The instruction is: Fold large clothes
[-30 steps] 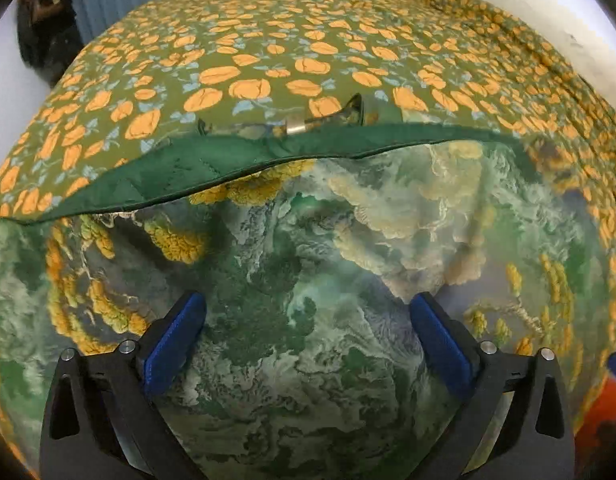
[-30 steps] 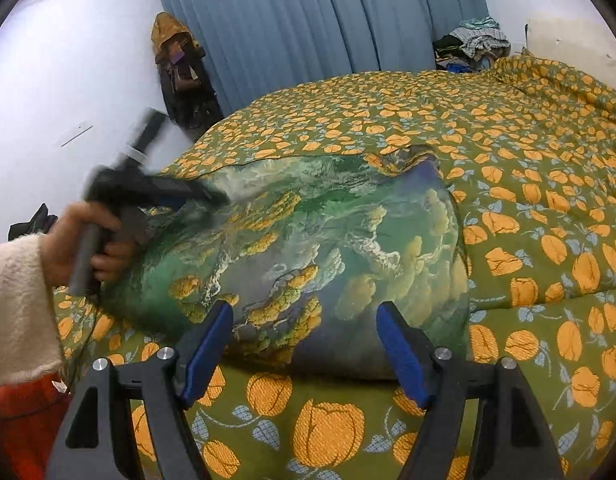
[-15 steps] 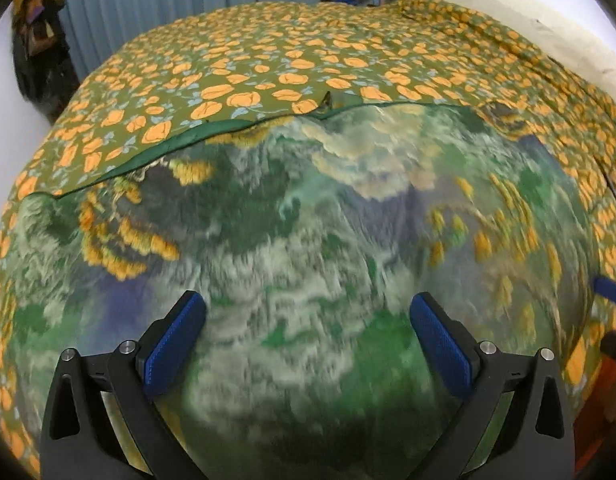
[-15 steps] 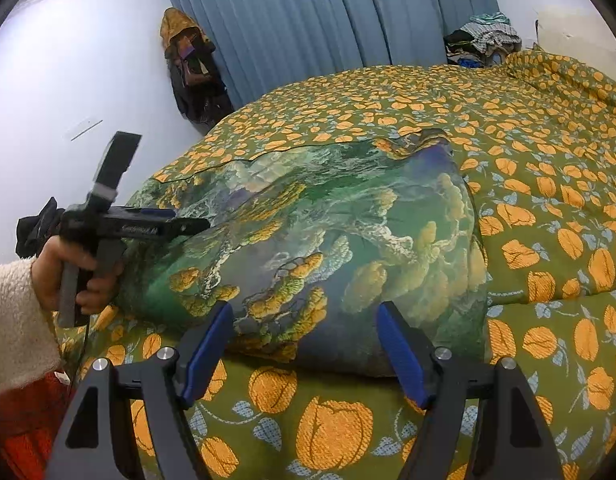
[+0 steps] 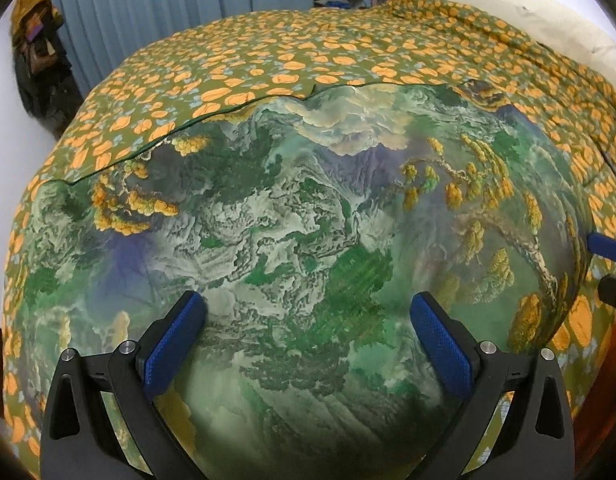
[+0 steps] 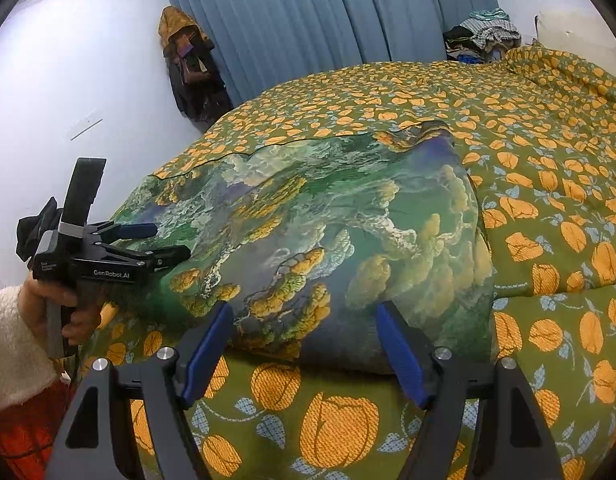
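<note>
A large puffy garment (image 5: 308, 208) printed with a green and gold landscape lies flat on the floral bedspread (image 5: 291, 56). My left gripper (image 5: 310, 308) hovers over its near part, open, with nothing between the blue pads. In the right wrist view the same garment (image 6: 328, 232) fills the middle. My left gripper (image 6: 167, 242), held by a hand in a fleecy sleeve, stands at its left edge. At the garment's near edge my right gripper (image 6: 303, 316) is open and holds nothing. One of the right gripper's blue fingers (image 5: 606, 244) shows at the right edge of the left wrist view.
The olive bedspread (image 6: 548, 200) with orange flowers covers the whole bed. Behind it hang blue curtains (image 6: 328, 20), with dark clothes on the wall (image 6: 187, 64) and a clothes pile (image 6: 484, 36) at the far corner. A pale pillow (image 5: 528, 12) lies at the head.
The left gripper has drawn back toward the garment's near left side. The green lining seen a second ago along the far edge no longer shows. The right gripper stayed still.
</note>
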`<state>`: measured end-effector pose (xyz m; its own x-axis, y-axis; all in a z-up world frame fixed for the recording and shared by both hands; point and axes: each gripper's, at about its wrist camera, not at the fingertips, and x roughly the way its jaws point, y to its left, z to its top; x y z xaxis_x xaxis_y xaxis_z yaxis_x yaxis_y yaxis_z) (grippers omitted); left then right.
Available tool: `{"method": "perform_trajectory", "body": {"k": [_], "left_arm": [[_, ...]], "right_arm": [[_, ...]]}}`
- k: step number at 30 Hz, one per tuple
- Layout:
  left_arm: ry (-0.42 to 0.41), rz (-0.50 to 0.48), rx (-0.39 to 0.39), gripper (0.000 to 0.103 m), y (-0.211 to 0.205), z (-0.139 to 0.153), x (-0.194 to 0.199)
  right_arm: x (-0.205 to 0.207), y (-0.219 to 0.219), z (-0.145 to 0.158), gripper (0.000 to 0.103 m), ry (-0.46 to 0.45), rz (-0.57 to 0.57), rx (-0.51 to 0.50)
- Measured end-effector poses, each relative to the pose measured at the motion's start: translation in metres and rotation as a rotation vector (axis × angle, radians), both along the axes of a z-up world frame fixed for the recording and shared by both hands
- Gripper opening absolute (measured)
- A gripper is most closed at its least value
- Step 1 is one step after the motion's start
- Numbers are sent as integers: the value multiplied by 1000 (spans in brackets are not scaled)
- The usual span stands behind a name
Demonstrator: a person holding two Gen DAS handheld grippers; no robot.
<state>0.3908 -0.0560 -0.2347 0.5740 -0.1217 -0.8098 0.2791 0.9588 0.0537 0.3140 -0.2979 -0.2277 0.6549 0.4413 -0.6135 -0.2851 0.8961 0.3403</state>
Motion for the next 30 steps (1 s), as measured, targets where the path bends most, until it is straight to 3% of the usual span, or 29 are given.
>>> {"method": "perform_trajectory", "body": {"k": [13, 17, 22, 26, 30], "left_arm": [[12, -14, 20, 102, -2, 2, -21], [70, -77, 2, 102, -5, 10, -37], [61, -134, -75, 102, -11, 30, -48], [55, -117, -118, 102, -17, 29, -30], [110, -110, -71, 103, -26, 4, -11]], "right_arm": [[3, -6, -4, 76, 18, -13, 13], [1, -31, -3, 76, 24, -149, -6], [6, -89, -28, 79, 148, -346, 189], [16, -96, -46, 80, 219, -351, 305], [26, -96, -60, 82, 267, -338, 421]]}}
